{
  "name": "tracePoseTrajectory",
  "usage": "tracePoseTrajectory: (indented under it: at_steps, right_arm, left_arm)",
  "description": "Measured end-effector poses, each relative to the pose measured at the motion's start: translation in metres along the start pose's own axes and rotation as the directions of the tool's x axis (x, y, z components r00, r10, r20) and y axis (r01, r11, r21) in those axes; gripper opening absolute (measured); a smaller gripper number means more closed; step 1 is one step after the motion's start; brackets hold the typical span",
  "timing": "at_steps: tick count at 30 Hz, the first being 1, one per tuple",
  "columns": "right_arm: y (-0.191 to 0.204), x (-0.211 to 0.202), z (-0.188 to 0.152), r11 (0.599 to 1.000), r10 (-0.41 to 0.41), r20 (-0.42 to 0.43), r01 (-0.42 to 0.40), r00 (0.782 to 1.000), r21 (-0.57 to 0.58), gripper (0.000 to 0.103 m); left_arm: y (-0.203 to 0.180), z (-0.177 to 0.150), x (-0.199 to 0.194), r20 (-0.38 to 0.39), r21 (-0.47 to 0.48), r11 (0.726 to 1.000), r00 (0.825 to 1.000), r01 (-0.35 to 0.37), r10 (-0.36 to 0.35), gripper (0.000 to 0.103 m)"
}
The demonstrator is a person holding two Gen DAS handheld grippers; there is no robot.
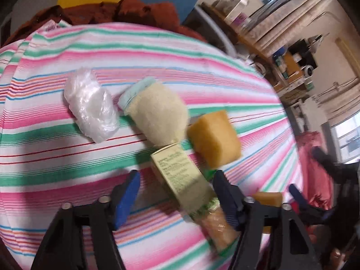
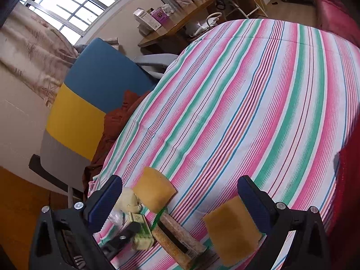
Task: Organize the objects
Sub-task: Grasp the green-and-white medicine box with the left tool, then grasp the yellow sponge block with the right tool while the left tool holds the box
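Observation:
Several items lie close together on the striped cloth (image 1: 56, 157): a crumpled clear plastic bag (image 1: 90, 105), a cream fuzzy pad with a pale blue edge (image 1: 157, 112), an orange sponge (image 1: 213, 137), a pale green box (image 1: 177, 175) and a green-and-orange packet (image 1: 216, 220). My left gripper (image 1: 176, 173) is open, its fingers on either side of the box with a gap on the left. My right gripper (image 2: 180, 180) is open too. A second orange sponge (image 2: 234, 229) sits tilted against its right finger (image 2: 254, 200). The first sponge (image 2: 154, 191), box (image 2: 139, 225) and packet (image 2: 177, 240) lie between its fingers.
The striped cloth (image 2: 247, 101) stretches far ahead in the right wrist view. A blue, yellow and grey panel (image 2: 90, 103) and rust-coloured fabric (image 2: 114, 121) stand at its left edge. A wooden desk with boxes (image 2: 175, 27) is beyond, and red fabric (image 2: 348, 180) lies at the right.

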State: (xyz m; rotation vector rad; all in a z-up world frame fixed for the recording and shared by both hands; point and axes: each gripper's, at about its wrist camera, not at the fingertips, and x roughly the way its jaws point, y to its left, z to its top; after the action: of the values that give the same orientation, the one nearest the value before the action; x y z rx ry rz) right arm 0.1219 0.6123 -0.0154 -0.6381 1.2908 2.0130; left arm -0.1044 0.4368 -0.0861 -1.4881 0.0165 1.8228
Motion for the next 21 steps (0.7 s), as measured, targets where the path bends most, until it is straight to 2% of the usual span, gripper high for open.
tracePoseTrajectory:
  at_steps: [1,3,7,11,17,21]
  right_arm:
    - [0.0,0.001,0.0,1.0,-0.001,-0.001,0.001,1.0,0.003,0.103]
    - [-0.002,0.001,0.001,1.0,0.004,-0.003,-0.004,1.0,0.012,0.103]
    - [-0.002,0.001,0.001,1.0,-0.008,0.003,0.008,1.0,0.009,0.103]
    - [-0.007,0.006,0.002,0.999,-0.03,-0.018,0.031,0.999,0.032,0.103]
    - [-0.024,0.005,0.004,0.993,-0.03,-0.032,0.033,0.999,0.11,0.103]
    - [-0.022,0.014,0.0,0.992,-0.095,-0.081,0.101,0.992,0.073,0.103]
  left_arm:
    - [0.001,-0.003,0.005,-0.021,0.016,1.0,1.0,-0.004,0.005,0.034]
    - [0.002,-0.011,0.003,-0.013,0.072,0.997,1.0,-0.021,0.022,0.03]
    - [0.002,-0.032,-0.011,0.016,0.188,0.979,0.997,-0.073,0.071,0.03]
    - [0.012,-0.059,-0.031,0.05,0.229,0.962,0.989,-0.149,0.141,0.03]
    - [0.03,-0.11,-0.06,0.117,0.264,0.944,0.978,-0.2,0.175,0.029]
    - [0.031,-0.13,-0.064,0.169,0.32,0.922,0.971,-0.218,0.171,0.03]
